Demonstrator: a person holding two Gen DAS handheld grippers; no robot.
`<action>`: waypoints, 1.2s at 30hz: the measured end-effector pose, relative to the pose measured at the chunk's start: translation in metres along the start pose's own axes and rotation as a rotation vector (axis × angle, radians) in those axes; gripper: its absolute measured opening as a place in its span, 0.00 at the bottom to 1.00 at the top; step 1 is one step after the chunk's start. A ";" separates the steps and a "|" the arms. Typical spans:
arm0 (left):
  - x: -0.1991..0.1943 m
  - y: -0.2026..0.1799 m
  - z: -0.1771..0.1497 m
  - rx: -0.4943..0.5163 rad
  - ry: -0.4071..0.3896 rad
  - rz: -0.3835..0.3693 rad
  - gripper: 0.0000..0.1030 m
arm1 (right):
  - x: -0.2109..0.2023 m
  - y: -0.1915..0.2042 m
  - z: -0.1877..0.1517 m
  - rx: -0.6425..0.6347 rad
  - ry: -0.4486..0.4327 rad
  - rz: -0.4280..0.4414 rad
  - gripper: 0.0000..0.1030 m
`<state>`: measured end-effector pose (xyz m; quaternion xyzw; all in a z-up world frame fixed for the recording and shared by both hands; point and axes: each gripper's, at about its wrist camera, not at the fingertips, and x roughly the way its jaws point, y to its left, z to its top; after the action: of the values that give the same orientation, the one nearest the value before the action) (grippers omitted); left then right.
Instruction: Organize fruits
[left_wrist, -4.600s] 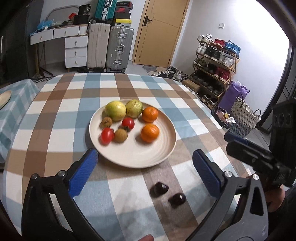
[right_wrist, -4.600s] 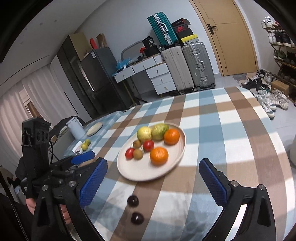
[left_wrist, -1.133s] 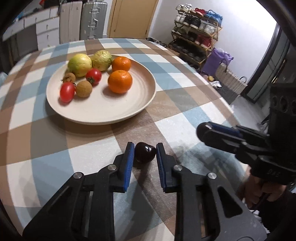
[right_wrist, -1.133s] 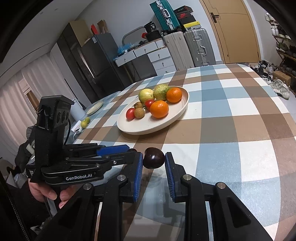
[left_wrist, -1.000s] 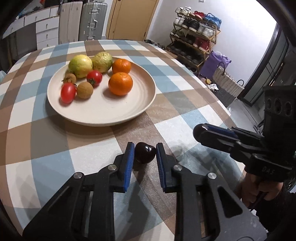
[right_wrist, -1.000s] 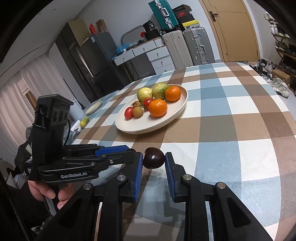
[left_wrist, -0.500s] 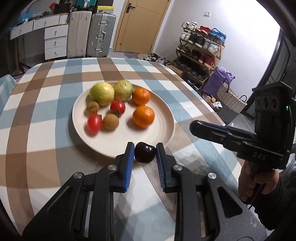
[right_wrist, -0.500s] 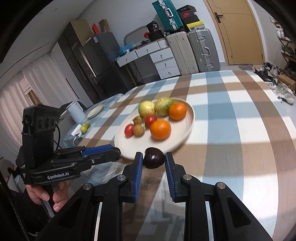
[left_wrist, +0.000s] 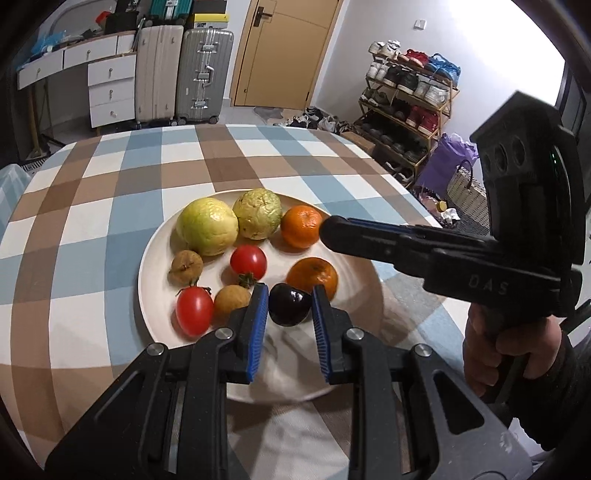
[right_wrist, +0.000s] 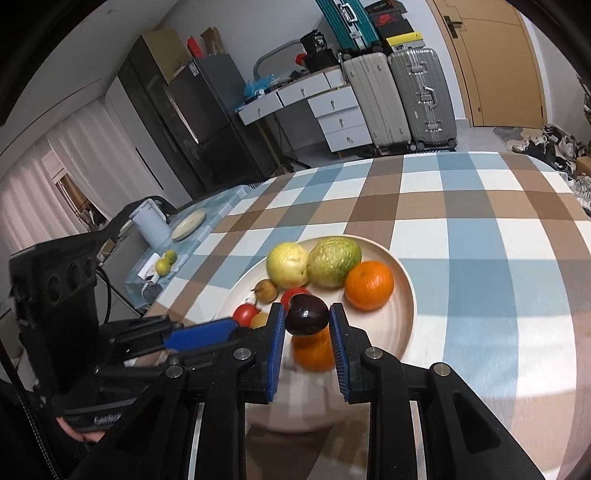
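The left hand-held gripper (left_wrist: 289, 306) pinches a dark plum (left_wrist: 289, 303) above the plate (left_wrist: 155, 258), whose near part lies bare. The right hand-held gripper (right_wrist: 307, 321) pinches a second plum (right_wrist: 306, 315), seemingly over the plate's near rim; checked counter (right_wrist: 498, 258) spreads rightward.

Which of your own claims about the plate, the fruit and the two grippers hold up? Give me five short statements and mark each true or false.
1. The left gripper holds a dark plum between its jaws. True.
2. The right gripper is open and holds nothing. False: it is shut on a second dark plum.
3. Two oranges lie on the plate. True: one orange at the back, another orange nearer.
4. The plate holds three red tomatoes. False: two show, one tomato and another tomato.
5. The tablecloth is plain white. False: it is checked in blue, brown and white.
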<state>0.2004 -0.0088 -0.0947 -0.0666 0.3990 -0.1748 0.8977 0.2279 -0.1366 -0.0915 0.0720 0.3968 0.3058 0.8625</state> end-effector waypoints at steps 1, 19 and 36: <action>0.004 0.002 0.001 -0.008 0.005 -0.002 0.21 | 0.005 -0.002 0.004 0.000 0.005 0.002 0.24; 0.027 0.012 0.012 -0.019 0.010 -0.037 0.21 | 0.045 -0.012 0.018 0.010 0.073 -0.004 0.24; -0.015 0.004 0.009 -0.044 -0.073 0.048 0.60 | -0.007 -0.004 0.018 0.040 -0.037 -0.010 0.61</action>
<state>0.1983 0.0002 -0.0792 -0.0830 0.3712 -0.1417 0.9139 0.2392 -0.1418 -0.0760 0.0927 0.3873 0.2921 0.8696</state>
